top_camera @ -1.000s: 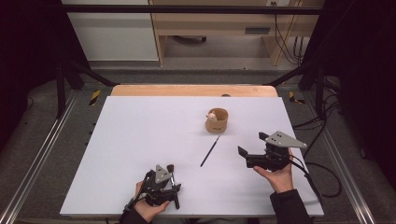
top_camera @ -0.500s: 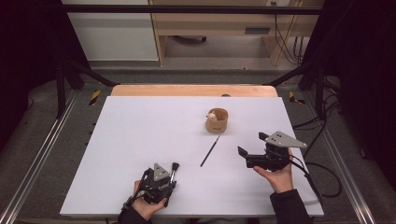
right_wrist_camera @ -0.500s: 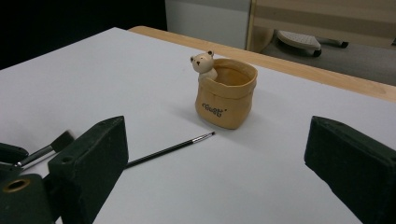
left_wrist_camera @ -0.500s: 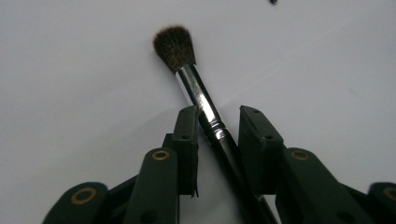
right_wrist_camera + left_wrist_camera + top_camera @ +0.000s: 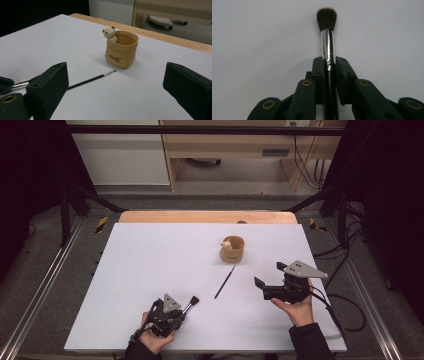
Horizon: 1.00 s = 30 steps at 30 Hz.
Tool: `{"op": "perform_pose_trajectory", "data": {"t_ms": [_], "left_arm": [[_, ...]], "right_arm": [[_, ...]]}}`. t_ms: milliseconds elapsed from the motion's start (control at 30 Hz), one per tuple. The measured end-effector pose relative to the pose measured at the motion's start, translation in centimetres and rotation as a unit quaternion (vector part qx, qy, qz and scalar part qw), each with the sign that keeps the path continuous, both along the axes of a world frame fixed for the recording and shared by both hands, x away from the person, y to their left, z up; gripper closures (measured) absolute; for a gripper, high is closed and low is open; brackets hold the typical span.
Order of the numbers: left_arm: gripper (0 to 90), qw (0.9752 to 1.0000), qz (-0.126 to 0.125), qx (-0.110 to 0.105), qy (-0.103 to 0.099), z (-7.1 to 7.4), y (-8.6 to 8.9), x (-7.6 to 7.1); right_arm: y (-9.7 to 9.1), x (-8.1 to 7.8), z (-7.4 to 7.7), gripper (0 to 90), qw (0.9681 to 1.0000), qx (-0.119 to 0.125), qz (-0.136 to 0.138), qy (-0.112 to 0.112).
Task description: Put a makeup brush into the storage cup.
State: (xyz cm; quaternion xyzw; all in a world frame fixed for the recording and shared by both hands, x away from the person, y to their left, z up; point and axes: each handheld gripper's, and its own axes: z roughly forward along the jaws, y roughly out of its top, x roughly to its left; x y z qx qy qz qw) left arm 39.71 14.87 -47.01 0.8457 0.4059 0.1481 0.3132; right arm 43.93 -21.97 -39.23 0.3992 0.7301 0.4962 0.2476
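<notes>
The left gripper (image 5: 186, 306), whose jaws have just been closing, clamps a black-handled, silver-ferruled, dark-bristled brush (image 5: 327, 37) near the white table's (image 5: 150, 260) front edge, while the right gripper (image 5: 270, 275) stands wide apart, facing a tan sack-shaped ceramic pot (image 5: 121, 49) with a small bear figure (image 5: 109, 33) on its rim.

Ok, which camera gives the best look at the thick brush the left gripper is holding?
The left gripper view: the brush stands between the pads, dark bristles and silver ferrule sharp. The high view shows it small; the right gripper view catches a bit of ferrule at the edge.
</notes>
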Motion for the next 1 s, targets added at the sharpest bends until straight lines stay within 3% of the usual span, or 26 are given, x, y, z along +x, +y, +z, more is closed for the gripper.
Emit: {"op": "perform_pose_trajectory", "data": {"t_ms": [167, 300, 333, 433, 600, 700, 1000], "left_arm": [[77.2, 1.0, -0.005, 0.0, 0.004, 0.1, 0.0, 0.1], [63.0, 0.9999, -0.011, 0.002, 0.007, 0.5, 0.1, 0.3], [63.0, 0.9999, -0.012, 0.0, 0.007, 0.7, 0.2, 0.4], [50.0, 0.9993, -0.027, -0.004, 0.024, 1.7, 0.6, 1.2], [41.6, 0.9988, -0.035, -0.006, 0.034, 2.9, 0.7, 2.0], [36.5, 0.9972, -0.054, 0.014, 0.051, 3.7, 0.5, 2.6], [36.9, 0.993, -0.068, 0.049, 0.083, 3.3, -0.2, 3.3]], "right_arm": [[0.0, 0.0, 0.0, 6.8, 1.0, -0.001, 0.002, 0.0], [0.0, 0.0, 0.0, 6.8, 1.0, 0.0, 0.001, 0.0], [0.0, 0.0, 0.0, 6.8, 1.0, 0.0, 0.001, 0.0], [-0.1, 0.0, 0.0, 6.8, 1.0, 0.0, 0.001, 0.001], [-0.1, 0.0, 0.0, 6.8, 1.0, 0.002, 0.001, 0.002], [-0.1, 0.1, 0.1, 6.9, 1.0, 0.001, 0.003, 0.002], [-0.2, 0.0, 0.2, 7.1, 1.0, 0.006, 0.002, 0.004]]}}
